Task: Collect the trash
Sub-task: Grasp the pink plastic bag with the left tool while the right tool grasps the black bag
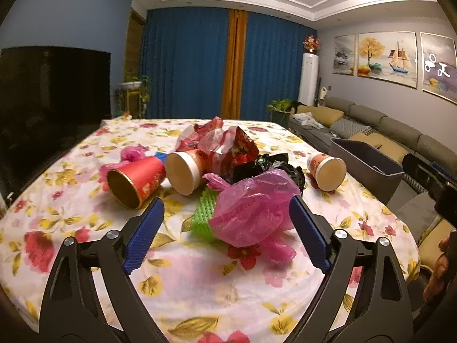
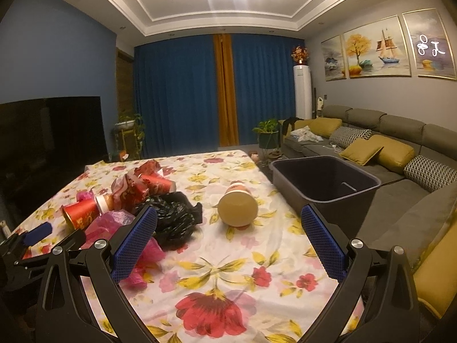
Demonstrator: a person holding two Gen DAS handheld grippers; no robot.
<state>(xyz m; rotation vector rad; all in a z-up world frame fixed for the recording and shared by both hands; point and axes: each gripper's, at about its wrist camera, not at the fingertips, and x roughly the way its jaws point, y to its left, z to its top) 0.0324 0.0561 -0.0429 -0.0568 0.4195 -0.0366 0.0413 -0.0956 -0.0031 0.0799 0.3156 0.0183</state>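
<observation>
Left gripper [image 1: 225,214] wide open around pink bag [image 1: 251,208]; right gripper [image 2: 228,223] wide open, empty.

No text, brand name or number could be read in either view. The red paper cup with a gold rim [image 1: 136,181], lying on its side at about ten o'clock from the table's middle, bore gold markings too blurred to make out. The crumpled red foil snack wrapper [image 1: 239,149] at twelve o'clock carried printing that could not be resolved. The white looped marks on the rightmost framed wall painting [image 2: 430,46], at two o'clock, looked like a lamp's reflection, not writing.
</observation>
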